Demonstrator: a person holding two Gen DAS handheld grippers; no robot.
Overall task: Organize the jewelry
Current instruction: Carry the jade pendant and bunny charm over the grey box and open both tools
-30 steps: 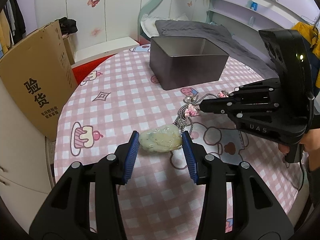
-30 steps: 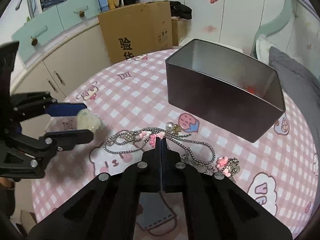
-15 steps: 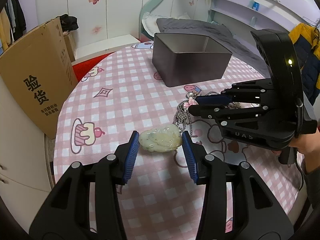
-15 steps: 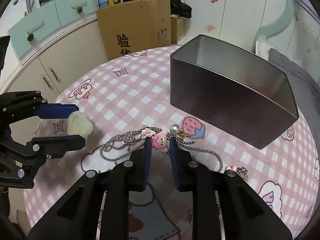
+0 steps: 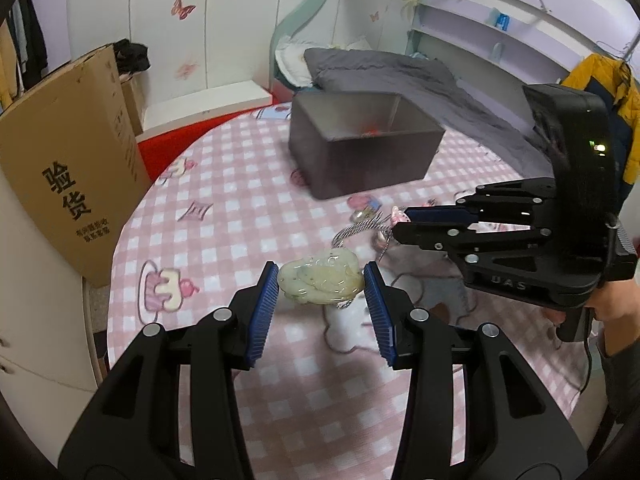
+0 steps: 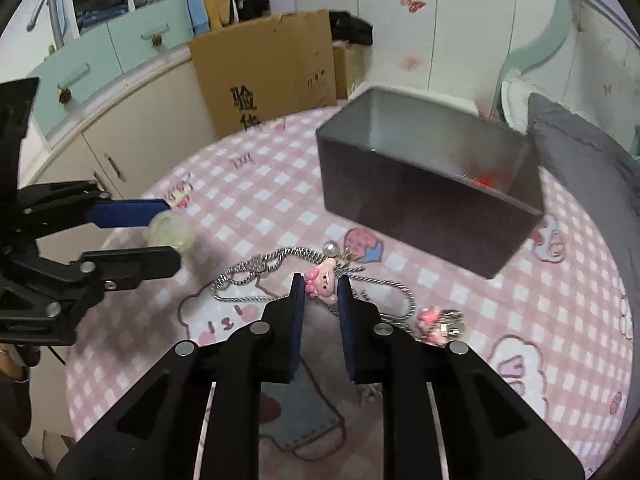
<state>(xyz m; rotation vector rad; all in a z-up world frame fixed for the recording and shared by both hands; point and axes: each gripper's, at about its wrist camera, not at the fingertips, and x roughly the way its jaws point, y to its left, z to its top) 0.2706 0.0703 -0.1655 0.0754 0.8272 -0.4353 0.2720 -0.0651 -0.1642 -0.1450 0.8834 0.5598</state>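
Worktop (image 6: pixel 248 200): a round top in a pink checked cloth; both views now sit higher above it than a second ago, so both tools seem to have lifted.

Tin box (image 6: pixel 424 184): a dark open metal box at about 1 o'clock from the right gripper, near the far edge; something red lies inside. It looks like the place the jewelry is meant to go.

Left gripper (image 5: pixel 320 286): its jaws stand wide and bracket a pale green jade pendant (image 5: pixel 322 280). The blue pads touch both ends of the stone, as they did a second ago, and the stone now looks raised clear of the cloth.

Right gripper (image 6: pixel 320 286): a second ago its jaws were pressed together; now they are parted a little and nip a pink cartoon charm (image 6: pixel 322 280) between the tips.

Silver chain (image 6: pixel 280 268): it trails from the charm toward 10 o'clock and loops on the cloth; a second pink charm (image 6: pixel 430 316) lies at 4 o'clock.

Meaning: judging by this, both pieces are picked up and ready to carry to the box.

Hard to tell: motion blur softens the box and cloth. Whether the chain also links to the pendant is unclear. The red item in the box is too blurred to name.
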